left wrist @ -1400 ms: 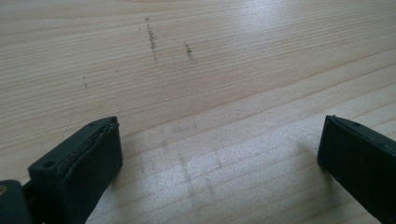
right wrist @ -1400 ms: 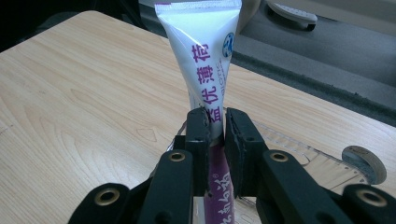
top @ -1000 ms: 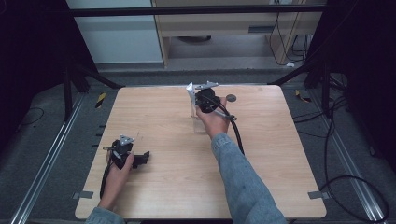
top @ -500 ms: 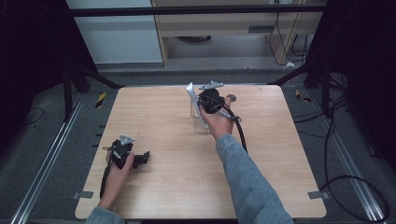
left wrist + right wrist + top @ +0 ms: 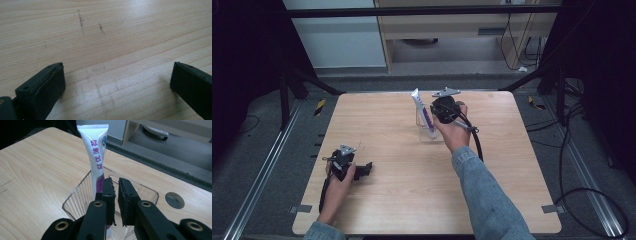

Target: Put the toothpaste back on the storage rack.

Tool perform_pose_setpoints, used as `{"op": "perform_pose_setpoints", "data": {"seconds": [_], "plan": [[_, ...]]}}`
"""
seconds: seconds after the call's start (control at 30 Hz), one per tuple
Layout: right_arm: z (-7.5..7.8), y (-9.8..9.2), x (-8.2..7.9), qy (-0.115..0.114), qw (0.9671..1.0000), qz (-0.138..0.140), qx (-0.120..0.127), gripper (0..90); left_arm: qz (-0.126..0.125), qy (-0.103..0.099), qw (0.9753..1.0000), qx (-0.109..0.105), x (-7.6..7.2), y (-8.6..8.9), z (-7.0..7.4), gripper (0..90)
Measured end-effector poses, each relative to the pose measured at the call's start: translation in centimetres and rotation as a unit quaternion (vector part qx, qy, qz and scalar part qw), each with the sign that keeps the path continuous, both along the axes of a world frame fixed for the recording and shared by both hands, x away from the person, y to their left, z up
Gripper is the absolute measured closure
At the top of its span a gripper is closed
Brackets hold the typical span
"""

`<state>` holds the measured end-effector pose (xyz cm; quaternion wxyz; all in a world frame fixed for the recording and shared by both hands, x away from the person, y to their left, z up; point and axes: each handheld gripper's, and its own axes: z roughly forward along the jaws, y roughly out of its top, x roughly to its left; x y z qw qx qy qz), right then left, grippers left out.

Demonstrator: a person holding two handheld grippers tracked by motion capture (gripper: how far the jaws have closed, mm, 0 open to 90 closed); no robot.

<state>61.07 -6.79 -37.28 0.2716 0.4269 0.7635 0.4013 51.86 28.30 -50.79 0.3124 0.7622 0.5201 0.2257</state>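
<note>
High view, right gripper [image 5: 438, 111]: held over the clear plastic cup [image 5: 430, 131] at the far middle of the wooden table [image 5: 412, 200]; jaw gap cannot be read from here.
High view, tube [image 5: 423, 114]: white with purple print, standing in the cup and leaning toward the table's left.
High view, left gripper [image 5: 362, 170]: resting low on the table near its front left corner, well apart from the cup.
Left gripper view, jaws: spread wide over bare wood, nothing between them.
Left gripper view, table: faint dark scuff marks [image 5: 81, 21] ahead of the jaws.
Right gripper view, right gripper [image 5: 116, 185]: jaws nearly together with a narrow slit left, clasping nothing, poised above the cup's mouth.
Right gripper view, tube [image 5: 96, 157]: just beside the left jaw, crimped end up, base inside the cup [image 5: 75, 200].
Right gripper view, table hole [image 5: 174, 200]: round opening beyond the cup.
</note>
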Motion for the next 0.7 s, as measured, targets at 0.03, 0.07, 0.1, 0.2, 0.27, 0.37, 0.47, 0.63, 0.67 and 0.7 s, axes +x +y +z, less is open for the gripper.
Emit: {"op": "perform_pose_setpoints", "data": {"seconds": [0.03,0.07,0.1,0.2,0.27,0.37,0.47,0.63,0.67,0.7], "plan": [[0.07,-0.16,-0.07,0.001,1.0000,0.001,0.000,83.2,0.000,0.000,1.0000,0.000,0.00,0.00,0.00,0.0],[0.11,-0.24,-0.12,0.002,1.0000,0.000,-0.001,83.1,0.000,0.000,1.0000,0.000,0.00,0.00,0.00,0.0],[0.16,-0.35,-0.17,0.001,1.0000,0.002,-0.001,82.9,0.000,0.000,1.0000,0.000,0.00,0.00,0.00,0.0],[0.34,-0.50,-0.45,0.001,1.0000,0.008,0.000,82.1,0.000,0.000,1.0000,0.000,0.00,0.00,0.00,0.0],[0.45,-0.49,-0.60,0.001,0.9999,0.012,-0.001,81.8,0.000,0.000,1.0000,0.000,0.00,0.00,0.00,0.0],[0.67,-0.44,-0.81,0.000,0.9998,0.018,-0.002,81.4,0.000,0.000,1.0000,0.000,0.00,0.00,0.00,0.0],[0.66,-0.40,-0.80,0.001,0.9998,0.020,-0.002,80.3,0.000,0.000,1.0000,0.000,-0.01,0.00,0.00,0.0],[0.70,-0.32,-0.77,0.000,0.9997,0.023,0.001,79.3,-0.003,0.001,1.0000,0.001,-0.06,0.03,0.02,0.0],[0.74,-0.34,-0.84,-0.001,0.9997,0.024,0.001,79.1,-0.003,0.001,1.0000,0.001,-0.06,0.03,0.02,0.0],[0.79,-0.35,-0.95,-0.002,0.9997,0.025,0.001,78.6,-0.003,0.001,1.0000,0.002,-0.06,0.03,0.02,0.0]]}}
